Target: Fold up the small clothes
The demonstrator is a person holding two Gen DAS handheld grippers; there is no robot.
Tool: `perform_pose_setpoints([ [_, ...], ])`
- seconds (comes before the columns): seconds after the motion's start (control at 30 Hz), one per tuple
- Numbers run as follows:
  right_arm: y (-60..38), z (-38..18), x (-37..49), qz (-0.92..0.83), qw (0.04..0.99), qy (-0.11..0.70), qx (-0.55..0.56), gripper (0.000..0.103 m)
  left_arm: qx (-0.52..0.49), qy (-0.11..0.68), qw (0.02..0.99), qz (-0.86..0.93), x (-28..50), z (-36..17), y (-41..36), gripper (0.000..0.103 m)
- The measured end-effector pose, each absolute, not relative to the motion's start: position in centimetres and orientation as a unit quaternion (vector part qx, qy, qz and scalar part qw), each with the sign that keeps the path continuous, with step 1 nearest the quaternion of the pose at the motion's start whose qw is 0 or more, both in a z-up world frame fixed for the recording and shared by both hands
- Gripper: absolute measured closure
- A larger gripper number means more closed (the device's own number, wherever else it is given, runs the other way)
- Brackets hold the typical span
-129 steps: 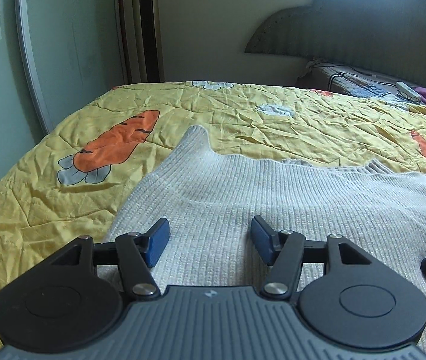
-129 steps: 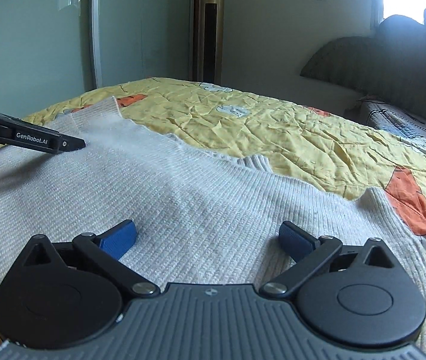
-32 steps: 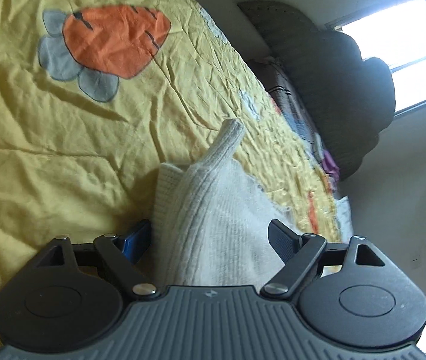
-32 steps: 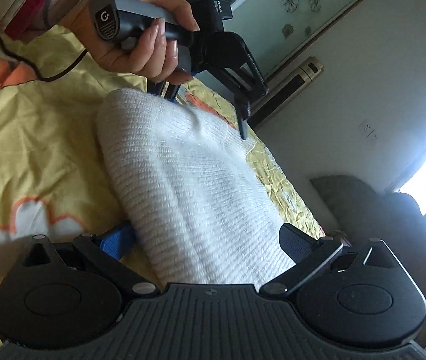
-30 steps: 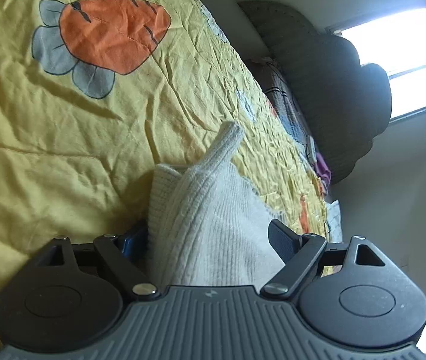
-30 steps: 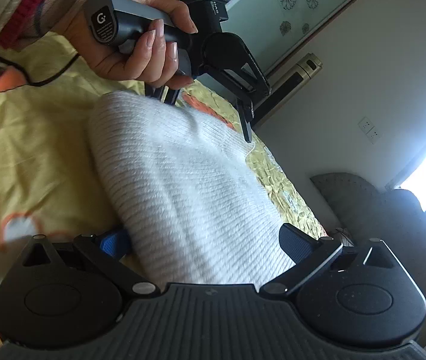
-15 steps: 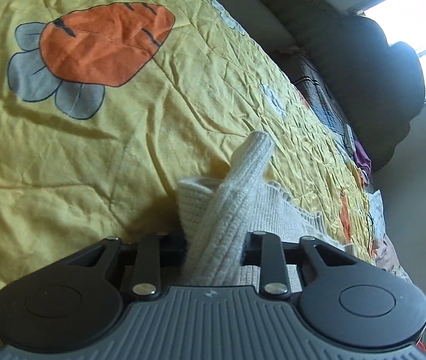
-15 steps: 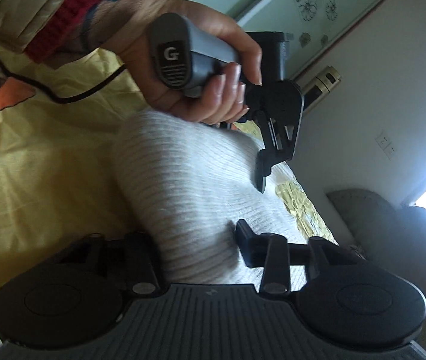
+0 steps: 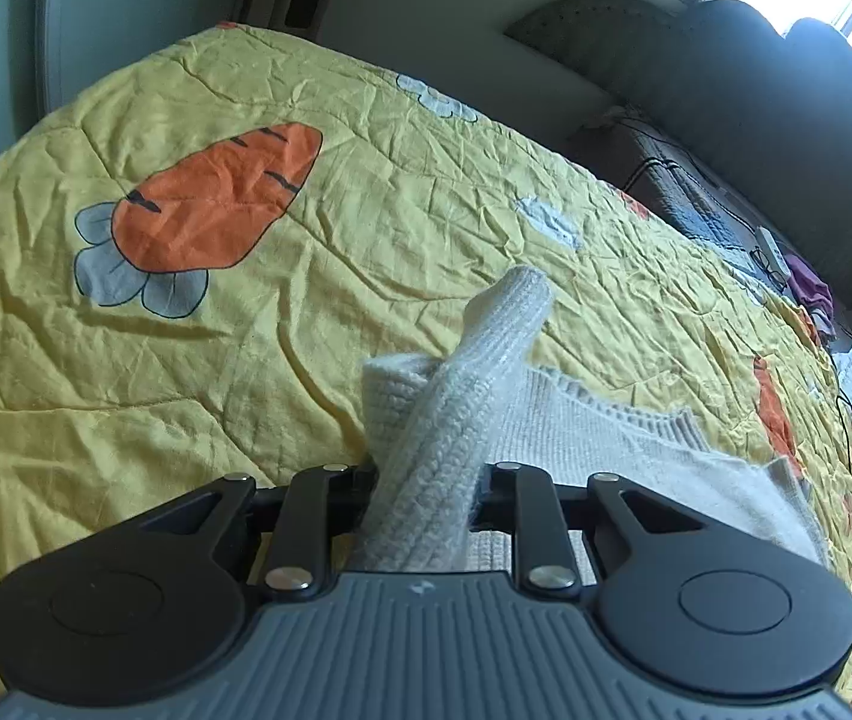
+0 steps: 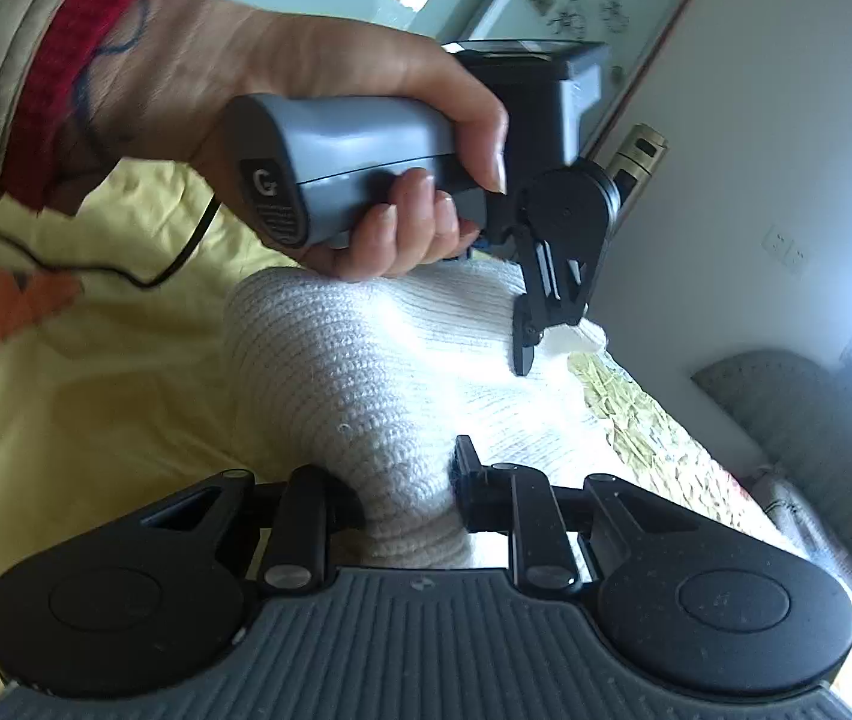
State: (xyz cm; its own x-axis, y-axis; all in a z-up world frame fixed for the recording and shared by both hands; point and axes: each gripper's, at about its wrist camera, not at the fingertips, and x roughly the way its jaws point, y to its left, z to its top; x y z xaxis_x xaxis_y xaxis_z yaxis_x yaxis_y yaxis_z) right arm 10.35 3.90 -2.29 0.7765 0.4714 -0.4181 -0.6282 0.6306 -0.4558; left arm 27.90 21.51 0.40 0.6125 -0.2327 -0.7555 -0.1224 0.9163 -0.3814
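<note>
While the cream knit sweater is lying on the yellow carrot-print quilt, both tools are pinching its near edge. Starting at the left, the left gripper is clamping a bunched ridge of knit between its fingers, and the corner of that bunch is poking up and away toward the far side of the bed. The rest of the garment is spreading flat to the right of this gripper, its ribbed edge running along the quilt toward the far right.

Moving right, the right gripper is squeezing a thick roll of the same sweater, with the fabric bulging up between its closed fingers. Seen from here, the person's left hand is hovering over the knit just beyond it, so the two grips are sitting close together on one edge.

Judging by this, the sweater's long axis is stretching away from both grippers, so the fold probably calls for carrying the held edge forward over the far part. No containers are showing in either view.
</note>
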Motion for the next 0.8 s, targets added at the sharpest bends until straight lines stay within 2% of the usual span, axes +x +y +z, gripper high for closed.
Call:
perform_pose_setpoints([
  [0.47, -4.2, 1.2, 10.2, 0.287, 0.933, 0.146, -0.16, 0.081, -0.276, 0.402, 0.872, -0.039, 26.1, 6.2, 17.9, 0.081],
  [0.8, -9.2, 1.2, 10.5, 0.26, 0.948, 0.159, -0.095, 0.082, -0.283, 0.385, 0.877, -0.058, 25.9, 8.4, 12.0, 0.081],
])
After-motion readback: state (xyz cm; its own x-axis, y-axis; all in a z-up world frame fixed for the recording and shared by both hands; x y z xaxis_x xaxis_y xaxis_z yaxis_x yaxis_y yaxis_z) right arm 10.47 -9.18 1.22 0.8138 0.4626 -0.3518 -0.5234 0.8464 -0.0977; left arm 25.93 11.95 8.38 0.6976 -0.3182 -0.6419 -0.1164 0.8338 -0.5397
